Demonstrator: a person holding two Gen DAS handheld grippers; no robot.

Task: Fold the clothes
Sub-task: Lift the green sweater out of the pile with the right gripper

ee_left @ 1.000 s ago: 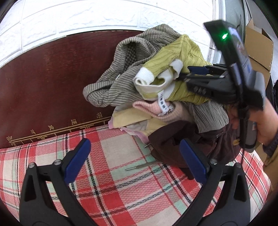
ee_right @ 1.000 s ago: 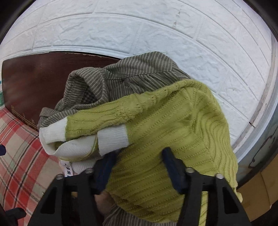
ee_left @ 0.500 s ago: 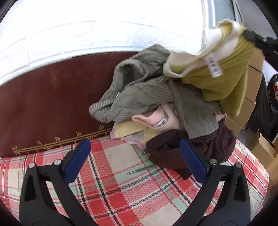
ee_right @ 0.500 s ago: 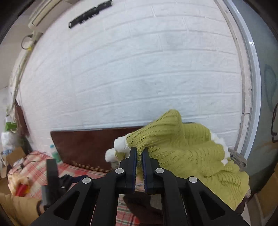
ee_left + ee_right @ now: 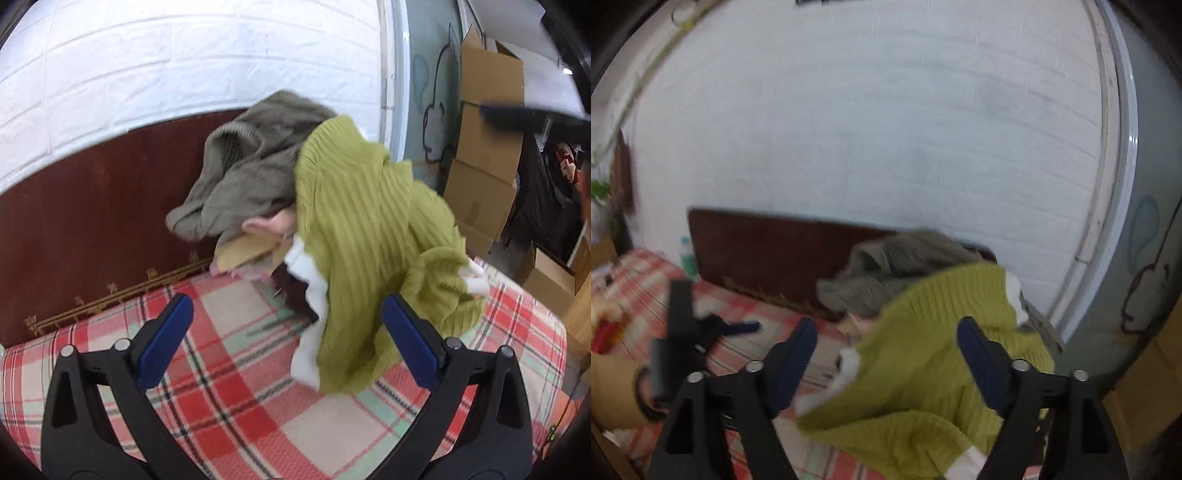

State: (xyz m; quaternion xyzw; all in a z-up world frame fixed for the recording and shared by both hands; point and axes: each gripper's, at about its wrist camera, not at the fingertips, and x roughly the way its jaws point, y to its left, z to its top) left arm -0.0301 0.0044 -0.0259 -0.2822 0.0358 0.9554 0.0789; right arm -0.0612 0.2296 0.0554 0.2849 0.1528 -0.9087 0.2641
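Two tools agape | ribbed green sweater (image 5: 369, 236) crumpled | plaid blanket (image 5: 229, 384)

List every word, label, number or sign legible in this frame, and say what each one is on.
No text can be read in either view.
Gold characters along the dark red headboard: too small and distorted to read.
Blue and dark line drawing on the grey-green wall panel: a picture, no lettering.
Cardboard boxes: no print visible.
Green sweater: no tag showing.
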